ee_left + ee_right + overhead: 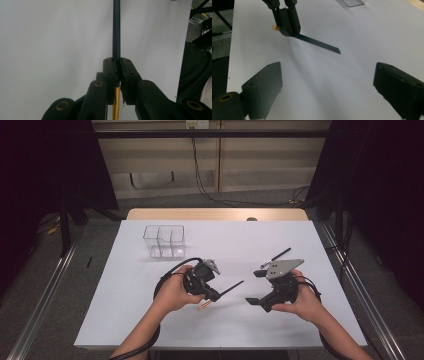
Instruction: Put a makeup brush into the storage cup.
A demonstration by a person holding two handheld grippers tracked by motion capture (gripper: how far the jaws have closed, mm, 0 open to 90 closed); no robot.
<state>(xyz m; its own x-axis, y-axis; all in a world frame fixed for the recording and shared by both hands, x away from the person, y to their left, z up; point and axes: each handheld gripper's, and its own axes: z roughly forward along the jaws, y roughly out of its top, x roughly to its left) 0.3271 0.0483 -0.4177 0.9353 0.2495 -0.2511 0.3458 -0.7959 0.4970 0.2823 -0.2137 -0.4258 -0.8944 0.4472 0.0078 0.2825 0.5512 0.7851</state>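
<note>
Left gripper [216,295] clamped tight on a dark pencil [231,288] near its gold ferrule end, shaft sticking out level over the white desk [280,330]. Right gripper [256,287] spread wide, empty, facing the pencil tip. Second pencil [278,255] lies behind it. Clear divided box [164,241] sits farther back.

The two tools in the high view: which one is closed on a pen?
The left tool. Its jaws are clamped on the dark pen, which points toward the right tool; that one stands wide open and holds nothing.
</note>
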